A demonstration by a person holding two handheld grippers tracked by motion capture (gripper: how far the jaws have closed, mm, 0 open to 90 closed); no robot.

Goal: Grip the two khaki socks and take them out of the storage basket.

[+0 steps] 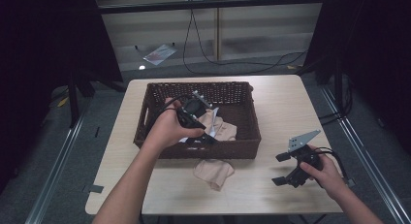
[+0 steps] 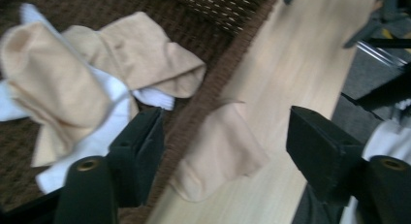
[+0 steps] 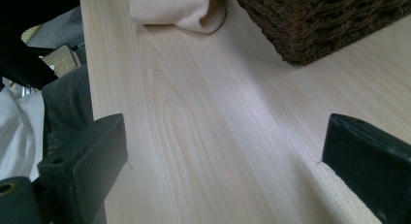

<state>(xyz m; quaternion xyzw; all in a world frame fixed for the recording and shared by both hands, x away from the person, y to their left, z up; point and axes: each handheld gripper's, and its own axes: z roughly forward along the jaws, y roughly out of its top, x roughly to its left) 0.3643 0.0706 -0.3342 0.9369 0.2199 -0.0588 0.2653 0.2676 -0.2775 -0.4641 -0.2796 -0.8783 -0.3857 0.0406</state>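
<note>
Beige socks point(image 2: 121, 59) lie w/ white ones in wicker basket point(image 1: 242, 149); another beige sock point(image 1: 213, 171) on table point(image 1: 286, 112). Left gripper point(image 1: 206, 136) over basket, jaws apart, empty. Right gripper point(image 1: 283, 168) jaws apart; high view shows whole layout.

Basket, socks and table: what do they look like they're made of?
Basket: dark brown woven wicker or rattan, matte; the plaited strands show. Beige socks and the one on the table: soft knit fabric, limp and creased. White sock: likewise knit. Table: pale wood or wood-look laminate, smooth, grain lines visible.
</note>
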